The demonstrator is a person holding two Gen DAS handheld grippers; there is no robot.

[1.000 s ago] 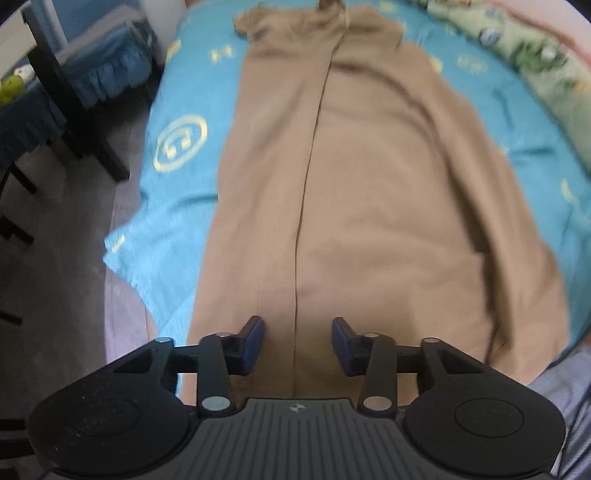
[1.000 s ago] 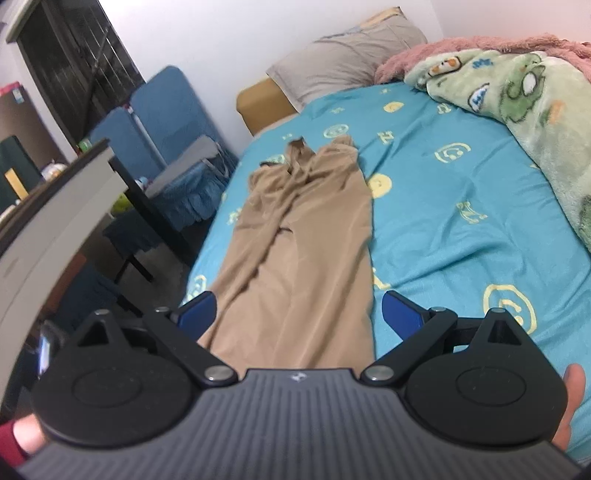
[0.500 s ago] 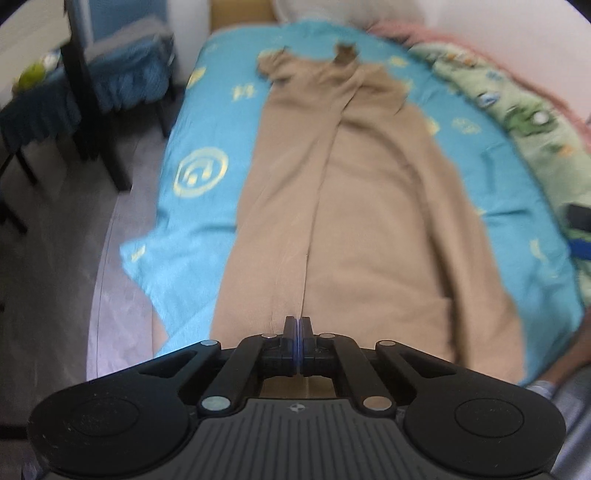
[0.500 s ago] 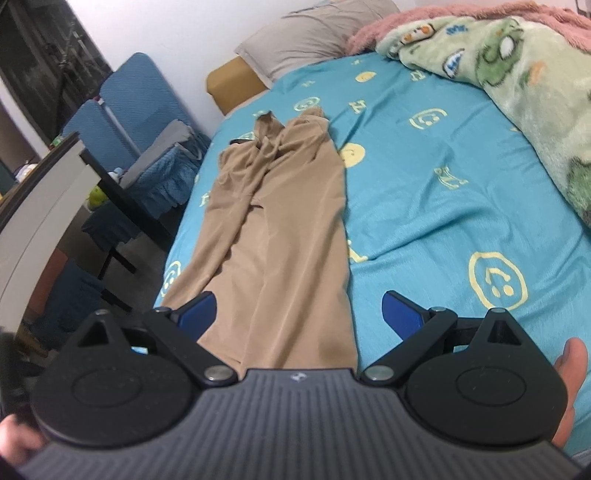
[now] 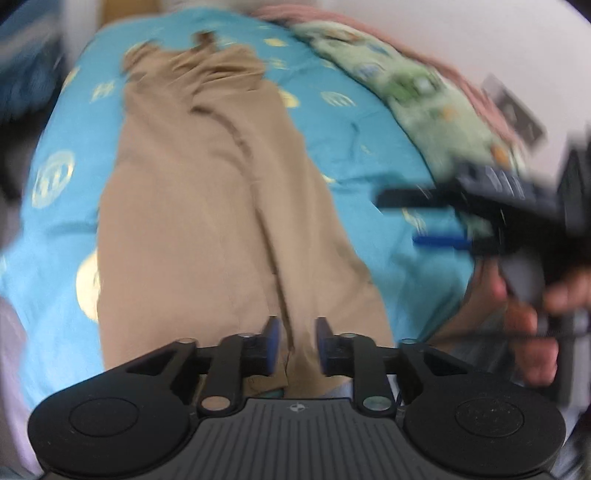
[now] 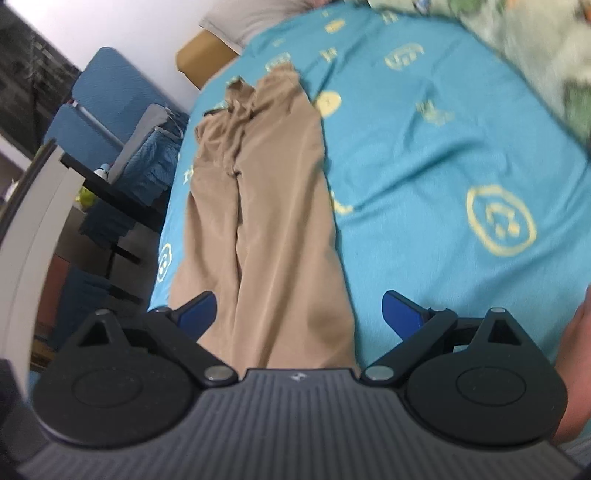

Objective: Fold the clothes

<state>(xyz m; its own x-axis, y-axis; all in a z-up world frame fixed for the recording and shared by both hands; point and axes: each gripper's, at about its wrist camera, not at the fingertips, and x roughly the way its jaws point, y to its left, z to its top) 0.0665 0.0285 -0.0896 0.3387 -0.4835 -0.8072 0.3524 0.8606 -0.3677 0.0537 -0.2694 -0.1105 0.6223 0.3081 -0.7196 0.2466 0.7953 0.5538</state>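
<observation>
Tan trousers (image 5: 207, 206) lie lengthwise on the blue bedsheet (image 5: 369, 155), folded leg over leg, waist at the far end. My left gripper (image 5: 297, 349) hovers over the near hem, its jaws a little apart and holding nothing. The trousers also show in the right wrist view (image 6: 266, 221). My right gripper (image 6: 299, 314) is wide open and empty above the near hem; it also appears blurred in the left wrist view (image 5: 424, 218), over the sheet to the right of the trousers.
A green patterned blanket (image 5: 417, 92) lies along the bed's right side. Blue chairs (image 6: 110, 110) and a dark table (image 6: 110, 192) stand left of the bed. A pillow (image 6: 243, 18) lies at the head.
My left gripper shut half a second ago and has opened a little again, swinging right. My right gripper has moved lower and closer over the trousers' hem, still wide open.
</observation>
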